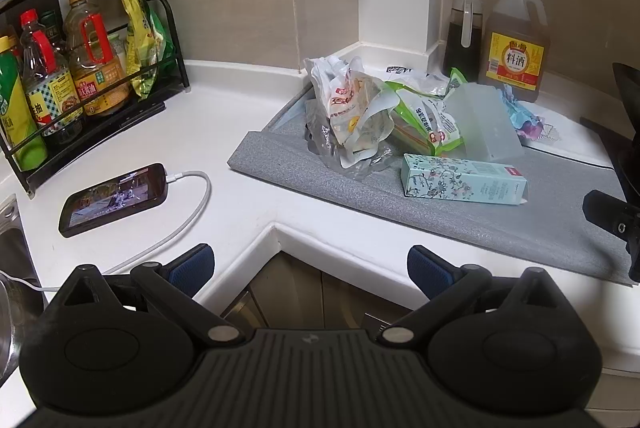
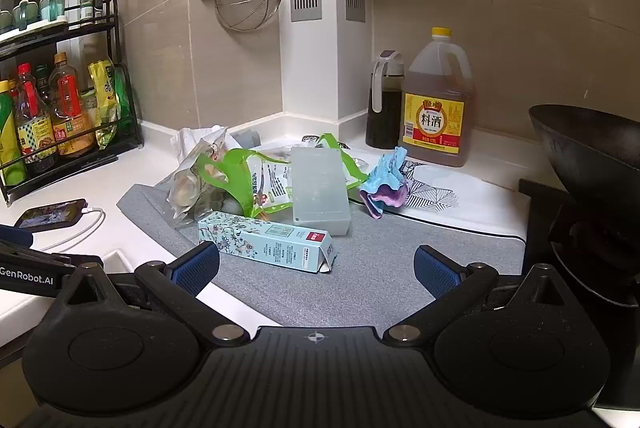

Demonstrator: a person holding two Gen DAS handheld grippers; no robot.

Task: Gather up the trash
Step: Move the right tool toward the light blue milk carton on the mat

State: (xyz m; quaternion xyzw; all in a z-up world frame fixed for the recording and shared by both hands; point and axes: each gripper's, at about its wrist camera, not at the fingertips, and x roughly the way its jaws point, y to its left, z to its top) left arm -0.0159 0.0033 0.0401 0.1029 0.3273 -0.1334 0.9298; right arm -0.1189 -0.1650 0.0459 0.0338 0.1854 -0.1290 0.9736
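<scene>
A pile of trash lies on a grey mat (image 1: 460,212) (image 2: 380,268) on the white counter. It holds a floral teal carton (image 1: 464,185) (image 2: 266,242), a translucent plastic box (image 1: 486,122) (image 2: 320,186), a green-and-white food bag (image 1: 426,120) (image 2: 264,180), a crumpled clear wrapper (image 1: 352,108) (image 2: 192,180) and a crumpled blue-purple paper (image 1: 524,116) (image 2: 384,186). My left gripper (image 1: 310,270) is open, back from the counter edge over the cabinet corner. My right gripper (image 2: 316,270) is open, just short of the carton, holding nothing.
A phone (image 1: 114,199) (image 2: 52,214) on a white charging cable lies at the left. A black rack (image 1: 80,76) of bottles stands at the back left. A cooking wine jug (image 2: 438,104) and a dark dispenser (image 2: 384,100) stand behind the pile. A black wok (image 2: 588,152) sits at the right.
</scene>
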